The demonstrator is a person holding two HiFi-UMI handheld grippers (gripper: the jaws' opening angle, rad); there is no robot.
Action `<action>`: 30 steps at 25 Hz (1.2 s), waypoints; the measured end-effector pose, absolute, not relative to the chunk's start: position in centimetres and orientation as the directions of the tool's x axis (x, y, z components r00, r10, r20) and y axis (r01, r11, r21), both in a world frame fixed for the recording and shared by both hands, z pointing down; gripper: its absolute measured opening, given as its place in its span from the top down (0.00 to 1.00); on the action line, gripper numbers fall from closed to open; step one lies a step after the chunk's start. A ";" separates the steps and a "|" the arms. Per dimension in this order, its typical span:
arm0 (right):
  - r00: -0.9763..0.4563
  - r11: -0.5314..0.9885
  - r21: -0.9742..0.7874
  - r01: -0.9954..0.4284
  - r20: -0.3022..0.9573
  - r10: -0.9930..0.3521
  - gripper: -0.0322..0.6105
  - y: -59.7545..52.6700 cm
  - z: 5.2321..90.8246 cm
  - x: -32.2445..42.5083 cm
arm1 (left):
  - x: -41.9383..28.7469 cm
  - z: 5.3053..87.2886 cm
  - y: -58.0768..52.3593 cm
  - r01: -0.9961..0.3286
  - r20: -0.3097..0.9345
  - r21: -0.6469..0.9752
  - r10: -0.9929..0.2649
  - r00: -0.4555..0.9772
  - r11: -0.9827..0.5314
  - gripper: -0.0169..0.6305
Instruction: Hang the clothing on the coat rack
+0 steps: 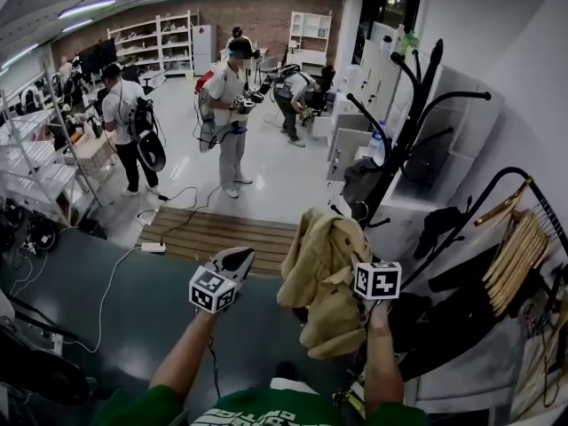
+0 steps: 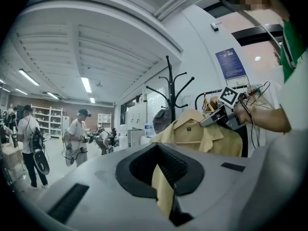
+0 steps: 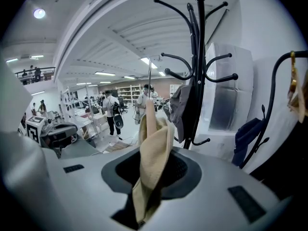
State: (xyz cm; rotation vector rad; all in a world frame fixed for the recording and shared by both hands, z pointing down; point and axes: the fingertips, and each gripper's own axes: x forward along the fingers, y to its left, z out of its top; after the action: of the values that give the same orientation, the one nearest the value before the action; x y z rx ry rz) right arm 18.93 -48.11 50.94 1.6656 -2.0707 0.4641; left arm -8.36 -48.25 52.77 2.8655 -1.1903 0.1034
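Shirt [image 1: 319,282] in right claw [image 3: 147,191] hangs near coat rack [image 3: 199,71].

Matt tan cloth shirt [image 1: 324,273], glossy black metal coat rack [image 3: 199,57], pale wooden hangers [image 1: 519,256]

left gripper [image 1: 236,257]: held up, yellow shirt [image 1: 321,278] just to its right | right gripper [image 1: 374,280]: shirt bunched against its left side | coat rack [image 1: 401,127]: black, upright, beyond right gripper | wooden hangers [image 1: 517,254]: to its right
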 end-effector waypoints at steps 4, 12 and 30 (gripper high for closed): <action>-0.168 0.209 0.023 -0.978 0.516 -0.840 0.81 -49.9 48.8 19.7 | -7.6 52.3 -49.2 -0.699 0.069 -0.001 -0.698 0.713 -0.715 0.97; -0.147 0.186 0.026 -0.982 0.505 -0.850 0.81 -53.9 46.0 21.5 | -7.1 51.6 -50.4 -0.696 0.057 -0.009 -0.695 0.717 -0.718 0.97; -0.094 0.133 0.032 -0.991 0.543 -0.834 0.81 -60.6 47.3 24.8 | -2.1 49.1 -54.8 -0.660 0.024 -0.027 -0.660 0.751 -0.751 0.97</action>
State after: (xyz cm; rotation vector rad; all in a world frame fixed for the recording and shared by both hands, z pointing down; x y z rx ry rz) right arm 24.81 -60.64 47.28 1.7527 -1.9842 0.4832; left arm -2.14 -54.79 49.14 2.9547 -1.1144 0.0507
